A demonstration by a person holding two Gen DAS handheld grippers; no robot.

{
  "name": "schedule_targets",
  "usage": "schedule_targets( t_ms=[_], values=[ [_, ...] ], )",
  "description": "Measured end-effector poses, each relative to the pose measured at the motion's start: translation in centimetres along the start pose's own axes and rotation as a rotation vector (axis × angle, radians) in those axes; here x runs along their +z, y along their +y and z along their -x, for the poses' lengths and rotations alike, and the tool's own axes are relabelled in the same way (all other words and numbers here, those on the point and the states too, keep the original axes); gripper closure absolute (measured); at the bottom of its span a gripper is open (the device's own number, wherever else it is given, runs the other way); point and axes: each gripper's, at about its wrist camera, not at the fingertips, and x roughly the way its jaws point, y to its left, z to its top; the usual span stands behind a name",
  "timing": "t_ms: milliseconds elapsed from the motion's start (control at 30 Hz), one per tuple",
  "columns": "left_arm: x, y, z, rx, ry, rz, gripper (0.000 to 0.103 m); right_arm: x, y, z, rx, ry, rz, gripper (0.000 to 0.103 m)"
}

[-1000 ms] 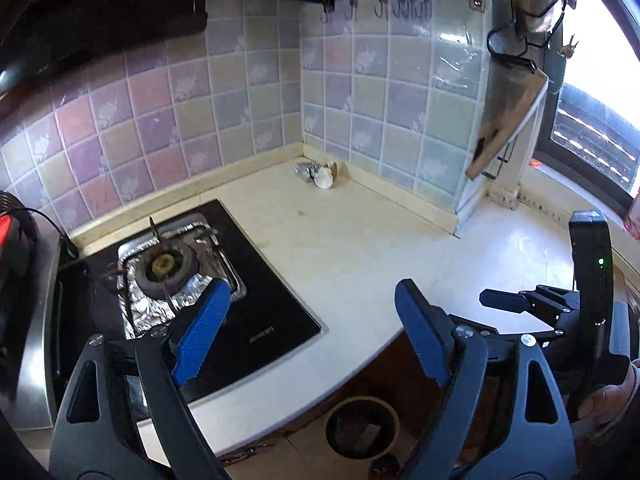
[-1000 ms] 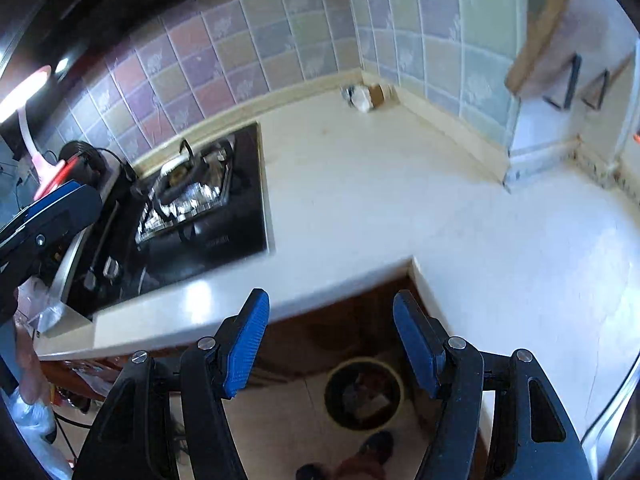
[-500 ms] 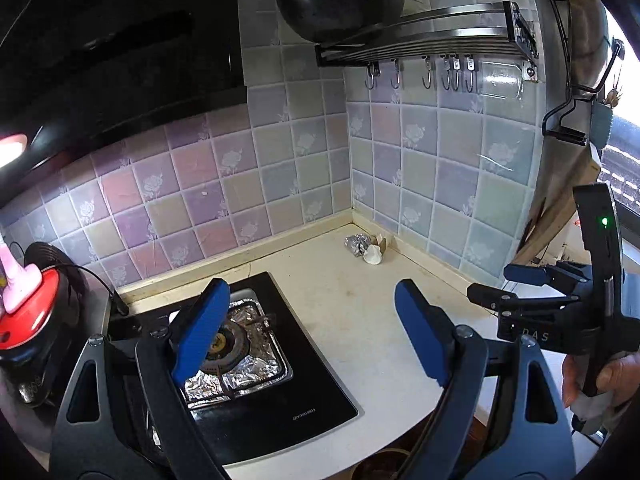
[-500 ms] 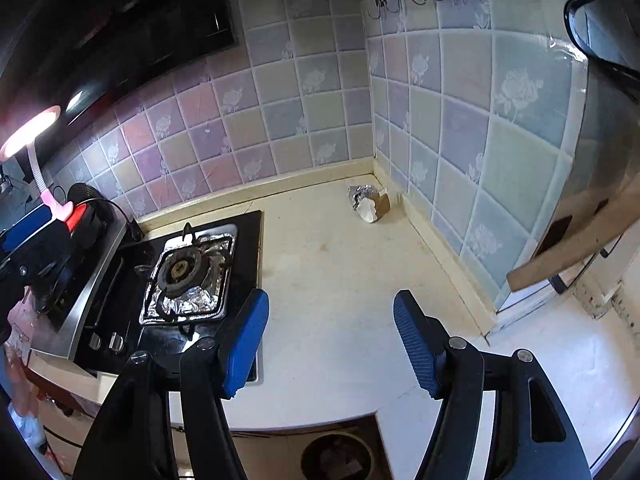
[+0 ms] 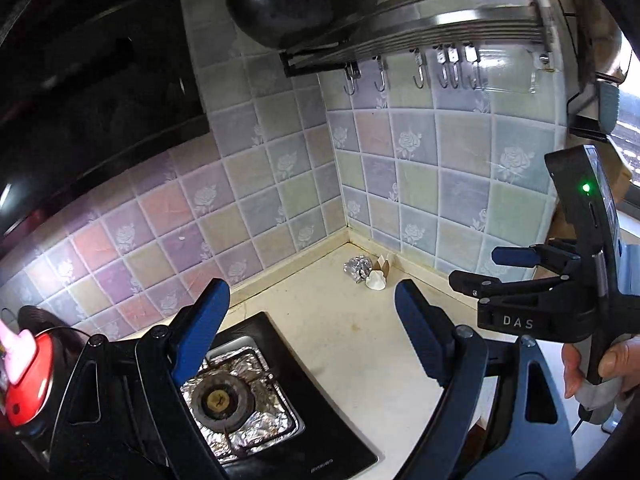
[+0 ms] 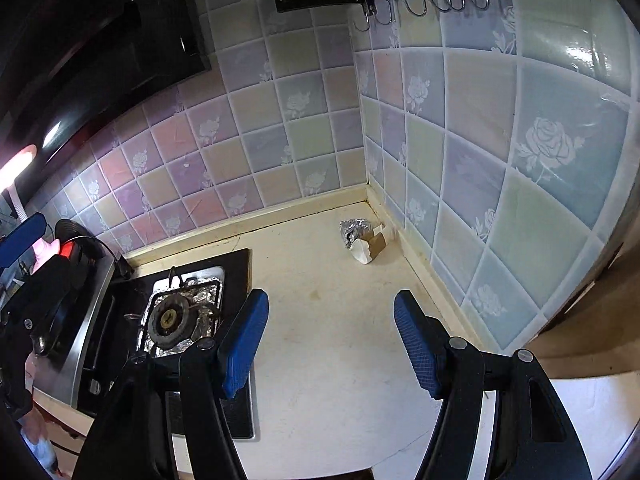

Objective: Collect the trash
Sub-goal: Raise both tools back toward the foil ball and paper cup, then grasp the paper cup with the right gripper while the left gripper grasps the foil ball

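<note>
The right gripper [image 6: 328,344] is hanging wide apart and empty above the cream-coloured kitchen surface [image 6: 328,320], its blue-padded fingers [image 6: 244,340] framing bare stone. The left gripper [image 5: 308,344] is likewise spread wide with nothing between its jaws, hovering over the near corner of the black glass gas hob [image 5: 320,420] with its foil-lined burner.

The trash is sitting far ahead of both, tucked into the corner where the two tiled walls meet: a crumpled ball of silver foil [image 6: 354,230], a small brown cardboard box [image 6: 376,242] touching it, and a scrap of white crumpled paper [image 6: 360,250] lying against both. Nothing has been collected yet; the step in hand appears to be the reach toward this pile.

To do it well, the right gripper, which looks nearer to the corner, should probably be coming in low along the surface and closing on one piece at a time, taking the front white paper first, since the wall behind leaves little room for a finger to slip past the box.

The left wrist view is showing what the right one is not: the right gripper from the side [image 5: 516,276], the hand [image 5: 596,372] holding its handle, and a black wok [image 5: 304,0] on the steel wall rack. The right wrist view is giving the clearer look at the box's open flaps.
</note>
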Motion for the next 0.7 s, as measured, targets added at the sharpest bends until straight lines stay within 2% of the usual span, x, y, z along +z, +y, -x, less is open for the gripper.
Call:
schedule_targets(
  t_ms=[200, 400, 567, 700],
  values=[
    [1.9, 3.1, -10.7, -0.082, 0.113, 0.046, 0.02, 3.6, -1.3, -7.3, -0.044, 0.048, -0.056, 0.036],
    [2.0, 4.5, -24.0, -0.168, 0.227, 0.056, 0.02, 6.8, -4.8, -18.5, -0.089, 0.121, -0.15, 0.037],
    [1.5, 3.5, -34.4, -0.248, 0.292, 0.031, 0.02, 7.2, -7.9, -27.6, -0.092, 0.193, -0.257, 0.037],
    [0.8, 2.6, -41.4, -0.322, 0.362, 0.044, 0.02, 6.7, -9.8, -34.1, -0.119, 0.257, -0.304, 0.042]
  ],
)
